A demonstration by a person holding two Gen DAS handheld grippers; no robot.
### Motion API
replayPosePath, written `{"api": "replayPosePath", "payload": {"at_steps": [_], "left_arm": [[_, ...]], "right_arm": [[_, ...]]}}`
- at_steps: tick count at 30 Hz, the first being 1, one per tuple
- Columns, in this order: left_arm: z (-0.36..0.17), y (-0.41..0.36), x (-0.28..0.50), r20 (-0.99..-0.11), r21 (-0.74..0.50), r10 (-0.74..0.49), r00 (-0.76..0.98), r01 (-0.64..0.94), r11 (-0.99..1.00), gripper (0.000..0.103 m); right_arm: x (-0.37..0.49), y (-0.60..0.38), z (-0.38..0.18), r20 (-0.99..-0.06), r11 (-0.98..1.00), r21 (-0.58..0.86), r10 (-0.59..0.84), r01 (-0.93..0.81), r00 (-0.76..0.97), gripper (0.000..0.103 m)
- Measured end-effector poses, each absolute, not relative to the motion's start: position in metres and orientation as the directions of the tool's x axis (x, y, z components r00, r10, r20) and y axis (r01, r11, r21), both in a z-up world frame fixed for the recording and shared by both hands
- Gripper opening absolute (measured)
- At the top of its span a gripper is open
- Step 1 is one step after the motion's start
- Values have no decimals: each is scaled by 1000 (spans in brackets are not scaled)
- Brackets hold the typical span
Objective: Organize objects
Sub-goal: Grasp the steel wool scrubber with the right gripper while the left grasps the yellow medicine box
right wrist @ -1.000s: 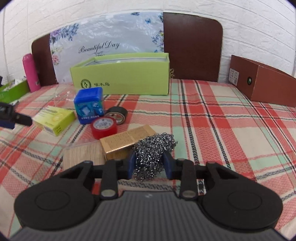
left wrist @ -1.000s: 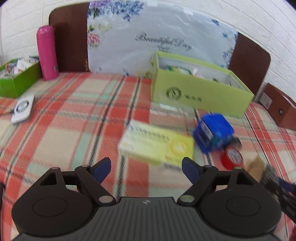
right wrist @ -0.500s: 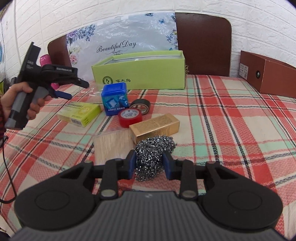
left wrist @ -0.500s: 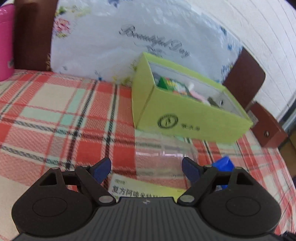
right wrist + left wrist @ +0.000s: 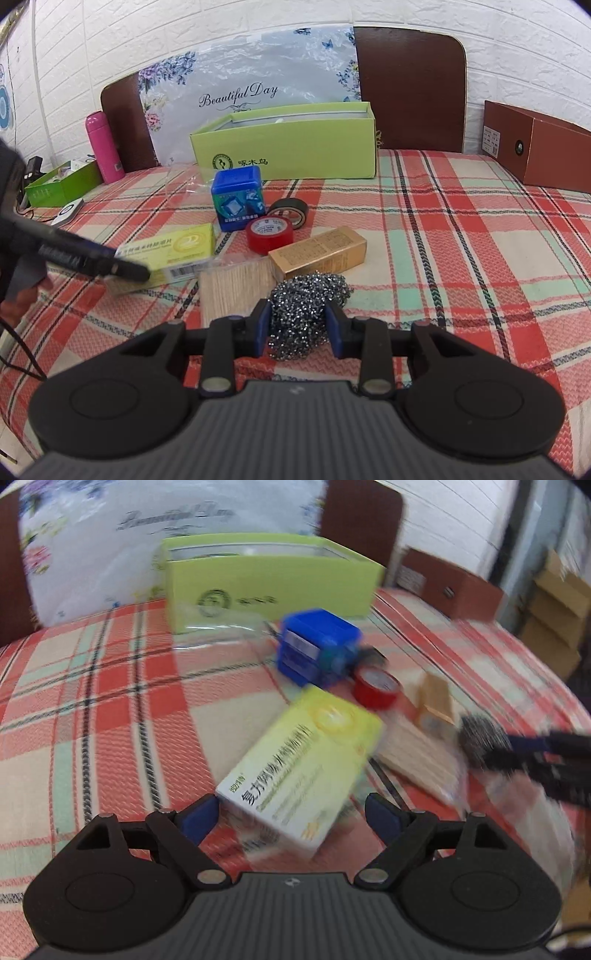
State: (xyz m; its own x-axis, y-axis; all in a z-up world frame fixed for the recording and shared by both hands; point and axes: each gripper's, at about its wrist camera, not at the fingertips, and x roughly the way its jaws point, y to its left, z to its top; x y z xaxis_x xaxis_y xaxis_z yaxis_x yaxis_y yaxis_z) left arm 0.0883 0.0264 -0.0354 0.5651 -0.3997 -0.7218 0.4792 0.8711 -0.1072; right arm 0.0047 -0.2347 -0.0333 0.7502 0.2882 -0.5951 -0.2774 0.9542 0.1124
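Note:
A yellow medicine box lies on the plaid cloth between the fingers of my left gripper. Its jaws are opening and stand wide; the right pad is clear of the box. The right wrist view shows the same box with the left gripper's finger over its near side. My right gripper is shut on a steel wool scourer that rests on the cloth. An open light-green box stands at the back.
A blue cube box, red tape, black tape, a gold carton and a pack of wooden sticks crowd the middle. A brown box stands far right. A pink bottle and a small green box stand far left.
My left gripper swung from the light-green box down to the yellow medicine box, rolling as it went, and now straddles it. The right gripper has kept its hold on the scourer.

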Motion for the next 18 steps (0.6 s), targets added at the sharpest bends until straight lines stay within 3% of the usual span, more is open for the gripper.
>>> {"api": "replayPosePath", "payload": {"at_steps": [5,11,14,18], "left_arm": [[-26,4,92,-667,88,-328,669,508,857,89],[-38,-24,124,-722,86,-333,607,556,826,88],[-38,-18,123,-740,20,-301,602,467,884,75],[-33,-7,93,-776,22,-147,613,258,966,75]], "right_arm": [[0,-239,-33,-591,955,125,289,-268,753,32],[-4,-244,-33,-591,962,124,269,-244,761,33],[-5,-249,-33,-597,965,114,257,-237,760,37],[-4,-249,-33,-606,968,91,239,-233,759,49]]}}
